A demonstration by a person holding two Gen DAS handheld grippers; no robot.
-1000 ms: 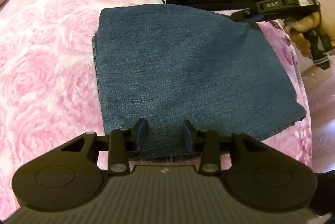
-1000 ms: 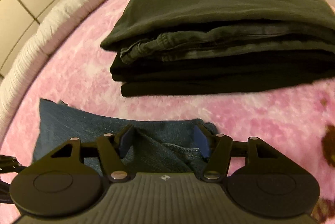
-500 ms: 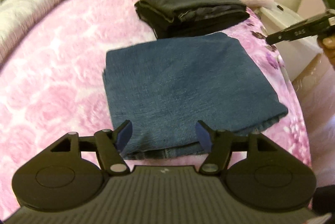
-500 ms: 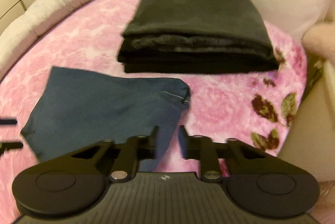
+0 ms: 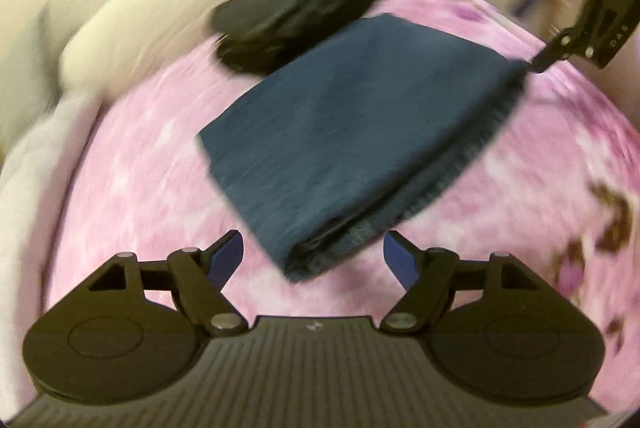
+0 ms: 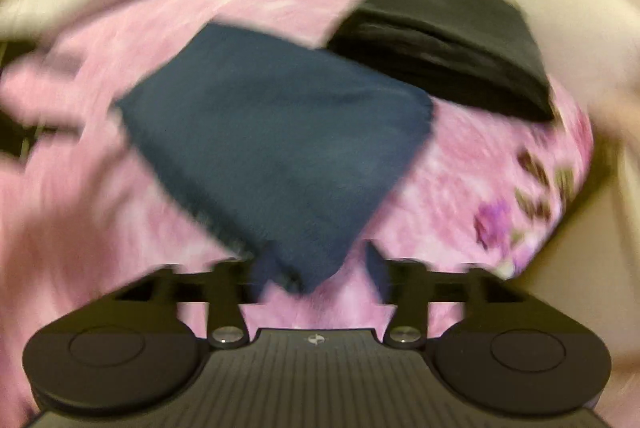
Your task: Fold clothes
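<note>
Folded blue jeans (image 5: pixel 352 132) lie flat on the pink rose-pattern bedspread (image 5: pixel 140 180). My left gripper (image 5: pixel 312 255) is open wide, its fingers either side of the jeans' near corner and apart from it. The right gripper (image 5: pixel 538 62) reaches the jeans' far right corner in the left wrist view. In the right wrist view the jeans (image 6: pixel 276 140) point a corner between the fingers of my right gripper (image 6: pixel 318 274), which is open. Both views are motion-blurred.
A folded stack of black clothes (image 5: pixel 296 12) sits just behind the jeans, also seen as the black stack (image 6: pixel 444 48). Cream pillows (image 5: pixel 168 0) line the head of the bed. The bed's edge (image 6: pixel 560 220) drops off at the right.
Both cameras have swung and pulled back, so the jeans now look diagonal. The left gripper has opened wider. The right gripper, nearly shut half a second ago, has opened.
</note>
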